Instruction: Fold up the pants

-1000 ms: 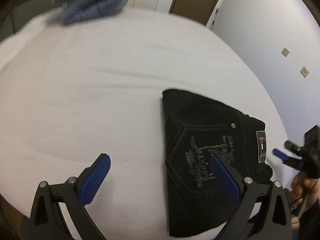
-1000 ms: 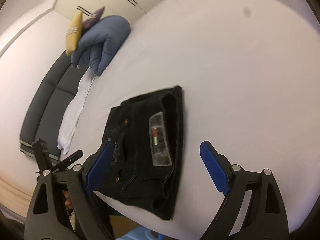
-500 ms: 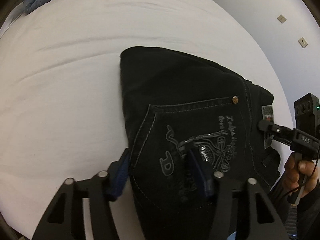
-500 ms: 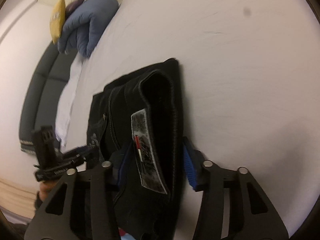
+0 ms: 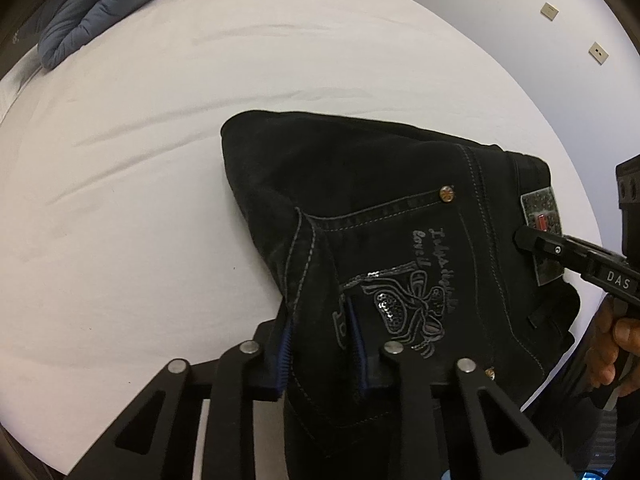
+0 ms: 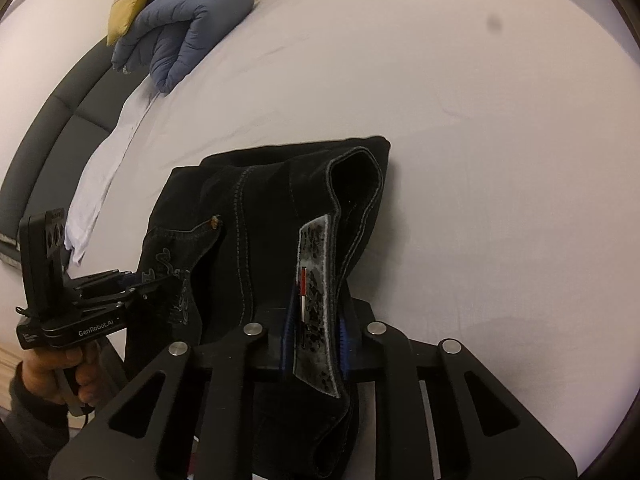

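We note the folded black pants (image 5: 384,216) lying on the white bed (image 5: 160,180), near its 5 o'clock edge in the left wrist view. Our left tool (image 5: 320,344) is clamped on the pocket-side fold. Our right tool (image 6: 314,332) is clamped on the waistband at the label (image 6: 314,280). A blue duvet (image 6: 188,36) sits at 11 o'clock.

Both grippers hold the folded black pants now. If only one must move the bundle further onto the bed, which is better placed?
Probably left. The left gripper clamps the thick pocket fold of the pants, near the bundle's middle. The right gripper grips only the waistband edge at the label.
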